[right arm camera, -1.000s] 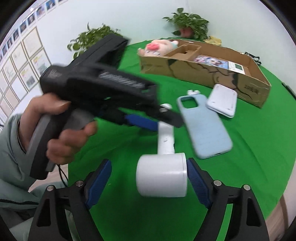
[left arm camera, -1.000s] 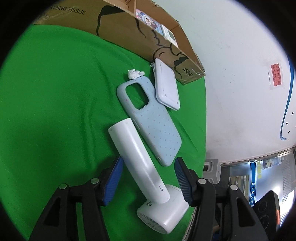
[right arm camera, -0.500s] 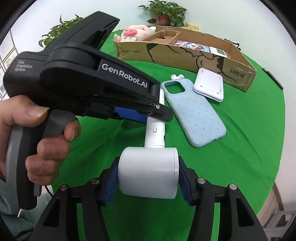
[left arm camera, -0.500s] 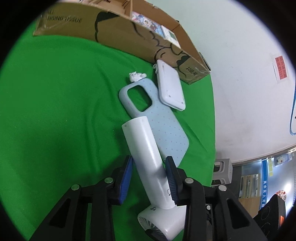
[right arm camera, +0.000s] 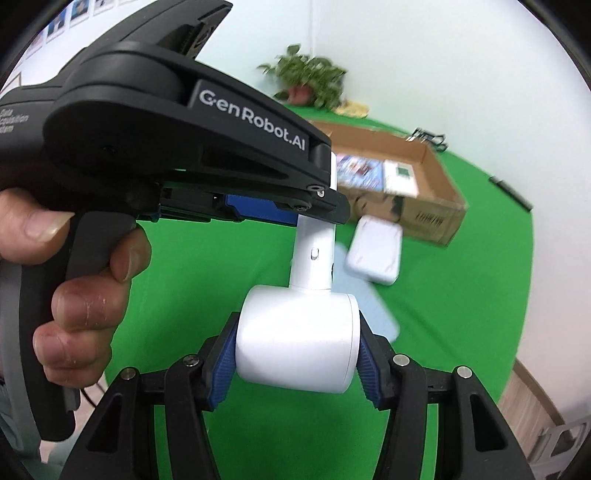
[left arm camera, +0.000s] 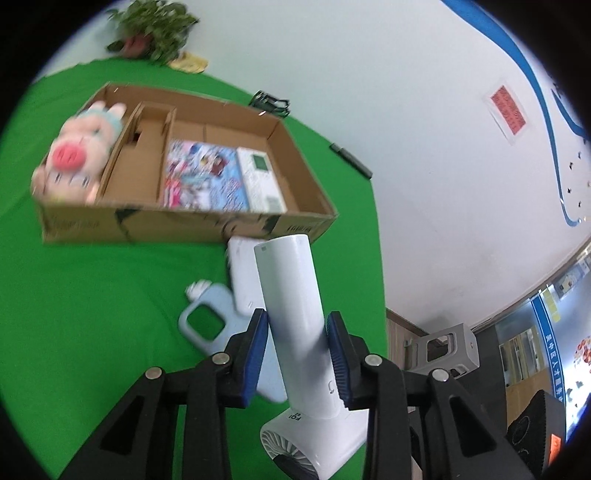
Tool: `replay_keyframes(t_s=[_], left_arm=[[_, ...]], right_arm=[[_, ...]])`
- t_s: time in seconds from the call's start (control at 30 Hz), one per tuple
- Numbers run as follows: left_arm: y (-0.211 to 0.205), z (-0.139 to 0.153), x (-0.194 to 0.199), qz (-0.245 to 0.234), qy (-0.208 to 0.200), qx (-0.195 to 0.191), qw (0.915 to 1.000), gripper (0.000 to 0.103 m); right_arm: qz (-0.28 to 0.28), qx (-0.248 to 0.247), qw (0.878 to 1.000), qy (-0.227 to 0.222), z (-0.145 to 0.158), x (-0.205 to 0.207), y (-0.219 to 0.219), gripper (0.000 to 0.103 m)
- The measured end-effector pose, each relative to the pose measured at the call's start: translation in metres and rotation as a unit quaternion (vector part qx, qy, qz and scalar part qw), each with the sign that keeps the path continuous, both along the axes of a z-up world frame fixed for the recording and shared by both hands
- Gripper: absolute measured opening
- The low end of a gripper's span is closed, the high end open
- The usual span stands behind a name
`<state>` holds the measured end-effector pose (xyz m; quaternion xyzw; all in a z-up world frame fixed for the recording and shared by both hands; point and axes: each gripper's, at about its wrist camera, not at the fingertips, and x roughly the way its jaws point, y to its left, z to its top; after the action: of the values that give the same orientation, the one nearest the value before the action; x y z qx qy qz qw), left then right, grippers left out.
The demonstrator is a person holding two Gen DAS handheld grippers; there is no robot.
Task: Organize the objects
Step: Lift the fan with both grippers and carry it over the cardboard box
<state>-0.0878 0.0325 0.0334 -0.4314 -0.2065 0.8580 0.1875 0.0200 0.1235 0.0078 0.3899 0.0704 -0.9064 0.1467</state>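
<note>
Both jaws clamped on fan

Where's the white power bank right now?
The white power bank lies on the green cloth against the cardboard box's front wall, beside the blue phone case.

Office-like demo room — green-clothed round table, potted plant, wall notice, framed pictures.

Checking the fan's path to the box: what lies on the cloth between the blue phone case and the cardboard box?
In the left wrist view, a flat white pad lies between phone case and cardboard box.
</note>
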Motion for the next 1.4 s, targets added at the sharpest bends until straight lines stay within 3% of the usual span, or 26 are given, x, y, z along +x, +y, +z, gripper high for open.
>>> replay_keyframes(t_s=[0.3, 0.7, 1.1, 1.4], left_arm=[[0.037, 0.049, -0.067, -0.048, 0.047, -0.012, 0.9976, 0.031], [0.055, 0.067, -0.153, -0.074, 0.065, -0.021, 0.9949, 0.031], [0.059, 0.038, -0.271, -0.059, 0.01, -0.02, 0.998, 0.032], [0.066, -0.032, -0.334, -0.058, -0.073, -0.009, 0.9956, 0.032]], right_arm=[[-0.048, 0.004, 0.997, 0.055, 0.039, -0.043, 0.023, 0.054], [-0.069, 0.02, 0.994, 0.084, 0.058, -0.125, 0.04, 0.054], [-0.038, 0.006, 0.999, 0.013, 0.042, -0.255, 0.057, 0.054], [-0.027, 0.004, 0.997, -0.077, -0.015, -0.332, 0.066, 0.054]])
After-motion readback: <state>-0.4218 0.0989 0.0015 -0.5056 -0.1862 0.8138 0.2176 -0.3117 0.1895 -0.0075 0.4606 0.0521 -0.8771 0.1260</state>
